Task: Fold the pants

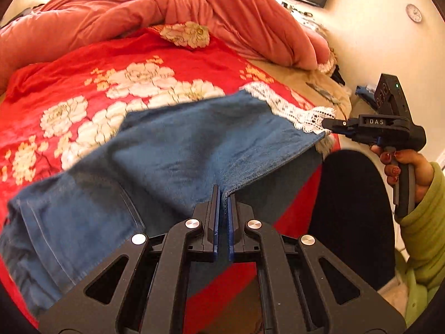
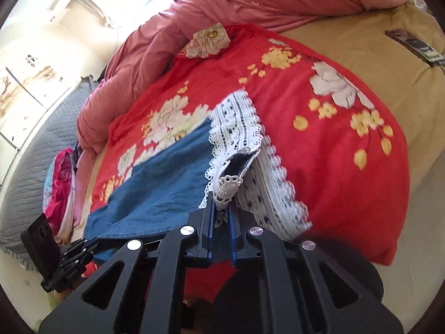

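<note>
Blue denim pants (image 1: 172, 150) with white lace cuffs (image 2: 239, 128) hang stretched above a red floral blanket (image 1: 83, 78) on a bed; the left gripper (image 1: 222, 194) is clamped on the denim edge; the right gripper (image 2: 221, 203) is clamped on a lace cuff.

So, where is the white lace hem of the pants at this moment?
In the right wrist view the white lace hem sits mid-frame over the red floral blanket, its near end pinched in the right gripper.
</note>
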